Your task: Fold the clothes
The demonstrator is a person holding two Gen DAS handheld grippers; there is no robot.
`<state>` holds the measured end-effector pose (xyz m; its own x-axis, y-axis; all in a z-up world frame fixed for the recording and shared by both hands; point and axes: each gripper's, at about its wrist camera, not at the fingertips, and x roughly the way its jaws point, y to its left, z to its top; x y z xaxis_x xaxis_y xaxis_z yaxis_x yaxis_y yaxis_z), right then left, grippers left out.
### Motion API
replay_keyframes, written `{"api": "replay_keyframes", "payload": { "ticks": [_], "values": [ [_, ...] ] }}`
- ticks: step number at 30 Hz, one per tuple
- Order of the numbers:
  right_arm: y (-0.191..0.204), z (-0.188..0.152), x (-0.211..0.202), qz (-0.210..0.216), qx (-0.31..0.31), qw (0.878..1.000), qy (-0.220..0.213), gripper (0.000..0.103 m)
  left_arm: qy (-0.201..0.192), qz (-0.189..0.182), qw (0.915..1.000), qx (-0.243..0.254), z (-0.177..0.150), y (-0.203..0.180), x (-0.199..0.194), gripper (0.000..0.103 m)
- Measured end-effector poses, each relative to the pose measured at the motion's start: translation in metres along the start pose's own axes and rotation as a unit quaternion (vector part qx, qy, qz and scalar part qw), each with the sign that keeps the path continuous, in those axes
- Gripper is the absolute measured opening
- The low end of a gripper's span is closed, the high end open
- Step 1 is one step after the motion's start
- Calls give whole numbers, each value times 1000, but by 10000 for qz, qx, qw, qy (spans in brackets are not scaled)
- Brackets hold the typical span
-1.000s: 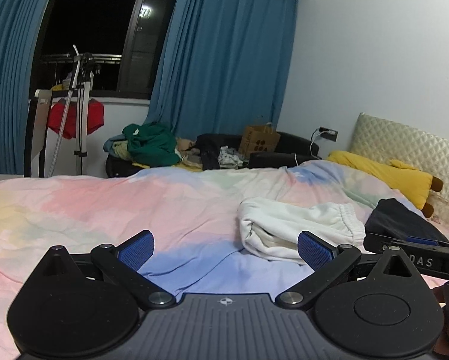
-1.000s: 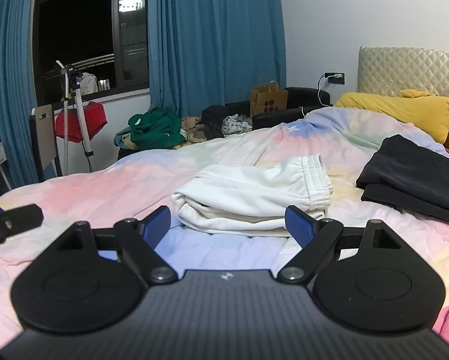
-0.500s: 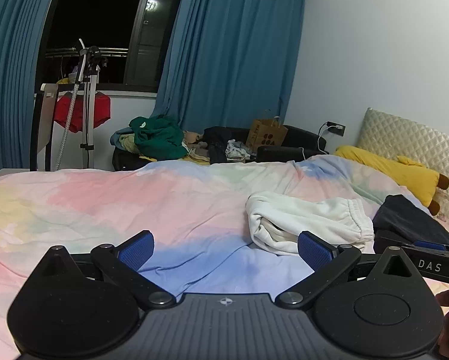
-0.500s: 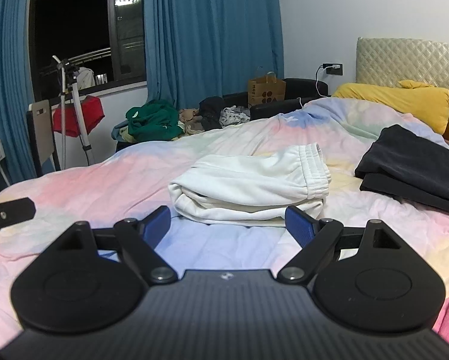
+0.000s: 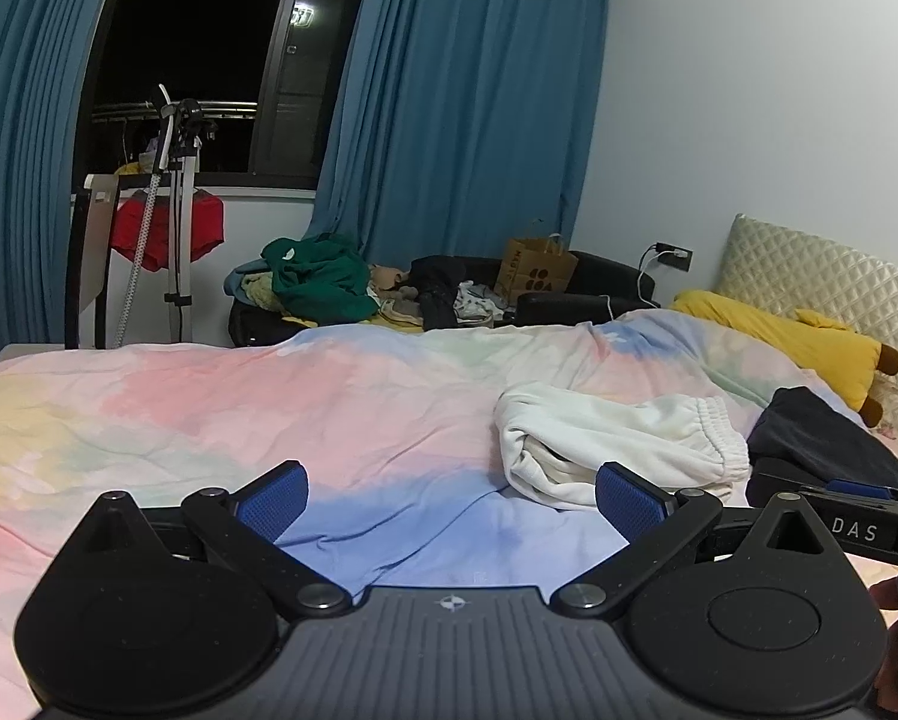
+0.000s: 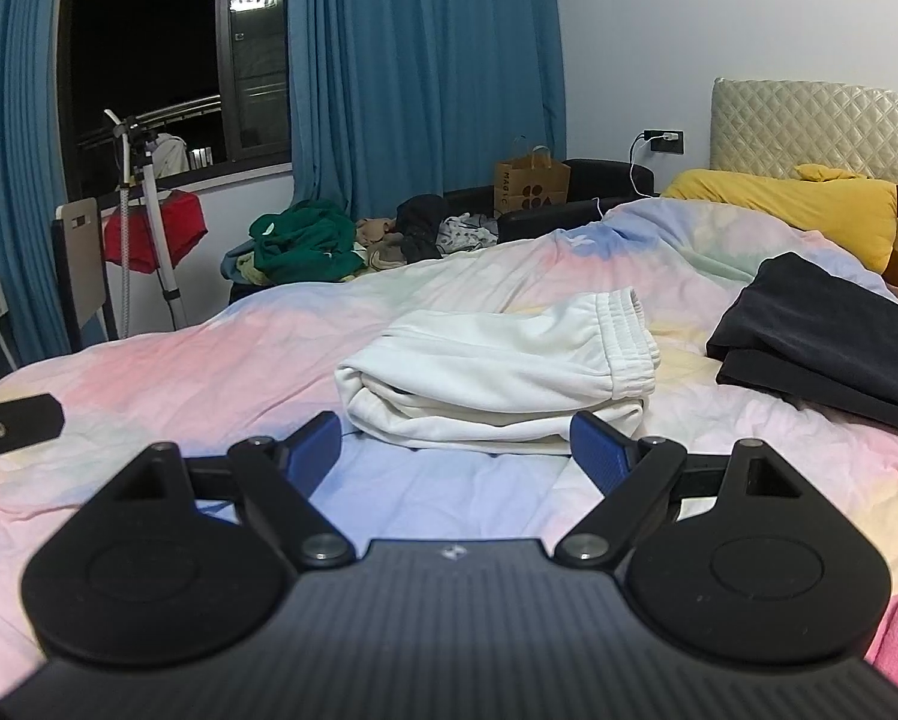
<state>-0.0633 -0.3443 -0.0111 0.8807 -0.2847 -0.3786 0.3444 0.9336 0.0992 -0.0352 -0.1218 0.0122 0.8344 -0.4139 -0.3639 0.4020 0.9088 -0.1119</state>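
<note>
Folded white sweatpants (image 5: 619, 441) (image 6: 496, 366) lie on the pastel bedspread (image 5: 329, 408) (image 6: 209, 372). A folded black garment (image 5: 820, 444) (image 6: 826, 330) rests to their right, near the headboard. My left gripper (image 5: 451, 495) hovers open over the bedspread, left of and nearer than the sweatpants, holding nothing. My right gripper (image 6: 456, 450) is open too, held just in front of the sweatpants with nothing between its fingers. In the left wrist view the right gripper (image 5: 856, 501) shows at the right edge. In the right wrist view a part of the left gripper (image 6: 14, 426) shows at the left edge.
A yellow plush pillow (image 5: 796, 342) (image 6: 808, 210) lies by the quilted headboard (image 6: 808, 120). Beyond the bed a dark sofa holds a green garment (image 5: 323, 282) (image 6: 305, 246), other loose clothes and a paper bag (image 5: 535, 273) (image 6: 532, 186). A tripod (image 5: 176, 210) and a chair stand by the window.
Both wrist views have shifted slightly; the sweatpants now sit a little lower and nearer in the left view. Both grippers stay open and the clothes have not moved.
</note>
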Motion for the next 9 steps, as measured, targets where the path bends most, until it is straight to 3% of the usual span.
{"api": "replay_keyframes", "payload": {
  "ticks": [9],
  "values": [
    [1, 0, 0, -12, 0, 10000, 17, 85, -34, 25, 10000, -47, 0, 3, -3, 103]
  ]
}}
